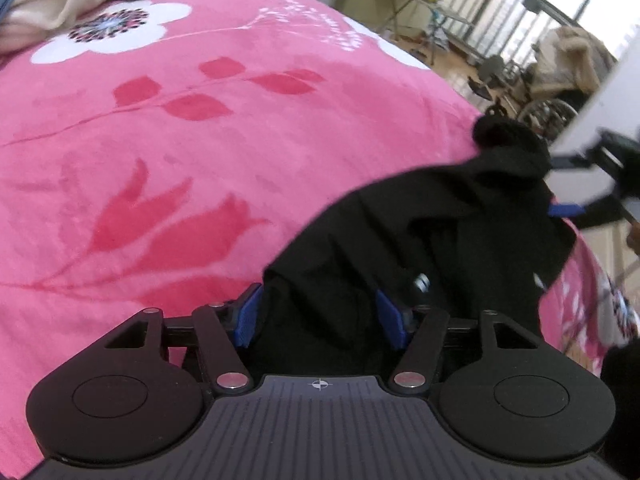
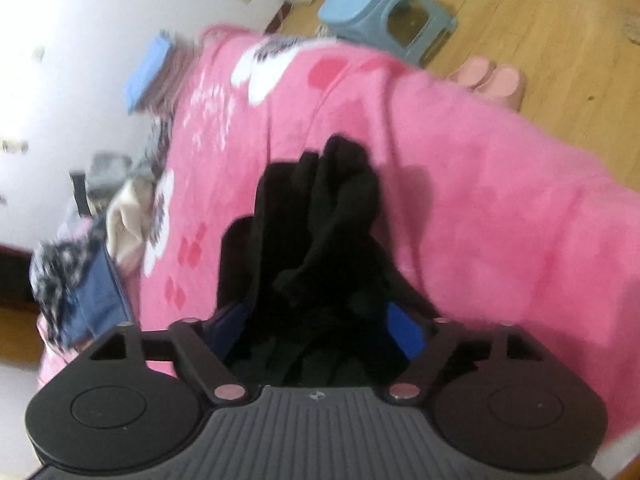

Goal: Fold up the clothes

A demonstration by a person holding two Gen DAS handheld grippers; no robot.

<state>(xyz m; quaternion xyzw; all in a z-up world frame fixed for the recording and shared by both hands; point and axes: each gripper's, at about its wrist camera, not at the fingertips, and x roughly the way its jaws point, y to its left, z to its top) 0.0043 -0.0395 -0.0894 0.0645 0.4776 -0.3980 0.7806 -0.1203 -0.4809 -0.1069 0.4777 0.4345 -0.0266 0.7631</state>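
grippers: two, black with blue pads
left gripper [image 1: 322, 316]: jaws spread, black garment [image 1: 432, 240] bunched between the pads; whether they pinch it, cannot tell
right gripper [image 2: 316, 324]: jaws wide apart, the black cloth heaped between them, pads not pressing on it
black garment: one, crumpled near the bed's edge, just ahead of both grippers
bedspread [image 1: 200, 140]: one, pink fleece with white flowers and red leaves, covers the whole bed
clothes pile [image 1: 52, 0]: cream, grey and blue pieces at the far end of the bed, count unclear
room: wooden floor, white wall
left view only: wheelchair [image 1: 548, 112], folding table [image 1: 416, 4], bright window, the right gripper at the frame edge
right view only: one light blue stool [image 2: 384, 12], two pink slippers [image 2: 488, 78] on the floor, blue folded item [image 2: 148, 68] by the wall
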